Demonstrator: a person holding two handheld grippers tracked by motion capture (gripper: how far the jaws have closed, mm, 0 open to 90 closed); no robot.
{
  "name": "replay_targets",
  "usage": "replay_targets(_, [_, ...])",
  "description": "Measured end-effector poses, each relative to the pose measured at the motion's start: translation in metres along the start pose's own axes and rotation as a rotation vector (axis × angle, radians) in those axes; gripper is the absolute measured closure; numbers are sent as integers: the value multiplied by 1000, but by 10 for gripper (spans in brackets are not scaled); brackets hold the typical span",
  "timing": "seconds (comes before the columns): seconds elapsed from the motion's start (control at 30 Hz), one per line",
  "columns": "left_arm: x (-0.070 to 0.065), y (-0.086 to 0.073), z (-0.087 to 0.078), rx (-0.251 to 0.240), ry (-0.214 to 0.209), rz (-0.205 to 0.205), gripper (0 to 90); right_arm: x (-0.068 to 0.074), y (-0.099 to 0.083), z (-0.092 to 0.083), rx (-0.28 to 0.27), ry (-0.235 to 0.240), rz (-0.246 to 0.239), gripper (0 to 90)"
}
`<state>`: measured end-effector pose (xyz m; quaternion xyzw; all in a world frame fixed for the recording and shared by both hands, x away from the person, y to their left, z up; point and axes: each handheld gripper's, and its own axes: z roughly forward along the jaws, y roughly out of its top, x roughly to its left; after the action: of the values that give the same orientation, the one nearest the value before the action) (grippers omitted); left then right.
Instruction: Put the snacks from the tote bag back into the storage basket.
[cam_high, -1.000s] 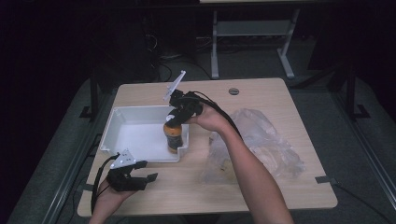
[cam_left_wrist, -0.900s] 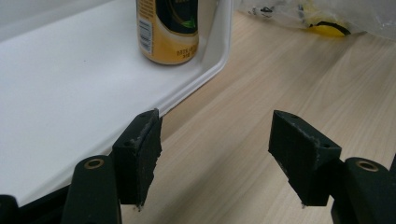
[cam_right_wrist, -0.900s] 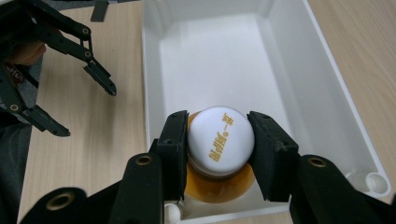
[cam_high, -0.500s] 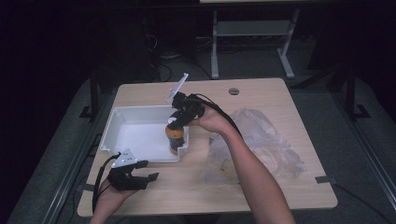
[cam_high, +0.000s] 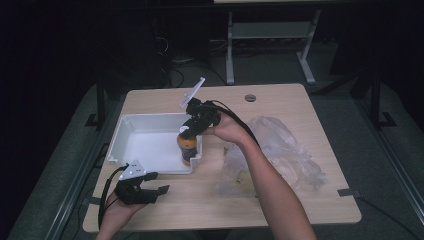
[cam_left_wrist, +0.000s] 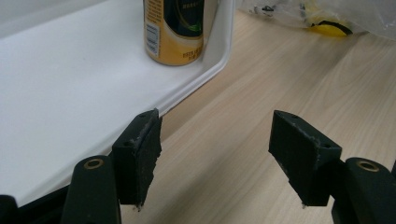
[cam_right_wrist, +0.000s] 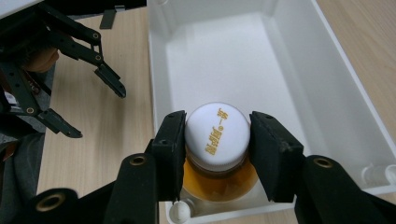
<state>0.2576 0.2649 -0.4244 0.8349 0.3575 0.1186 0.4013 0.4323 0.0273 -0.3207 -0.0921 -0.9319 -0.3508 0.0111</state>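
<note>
Right gripper (cam_right_wrist: 215, 154) of mine stands over the bottle's white cap (cam_right_wrist: 217, 135), and its jaws have just been opening: the pads flank the cap with the bottle (cam_high: 187, 148) between them, so I judge the grip is letting go. That bottle stands upright inside the white bin (cam_high: 127, 145), in its lower right corner at centre frame of the high view. Placing looks done; pulling away is left. My right forearm reaches up from bottom centre, wrist bent down. My left gripper (cam_high: 159, 189) rests open and empty on the table (cam_high: 300, 205), lower left.
</note>
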Motion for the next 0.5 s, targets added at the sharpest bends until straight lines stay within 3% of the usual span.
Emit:
replay_targets(0.37, [0, -3, -2, -4, 8, -9, 333, -1, -2, -4, 10, -28, 14, 454])
replay_targets(0.5, [1, -2, -3, -7, 6, -12, 331, -4, -5, -10, 0, -17, 42, 391])
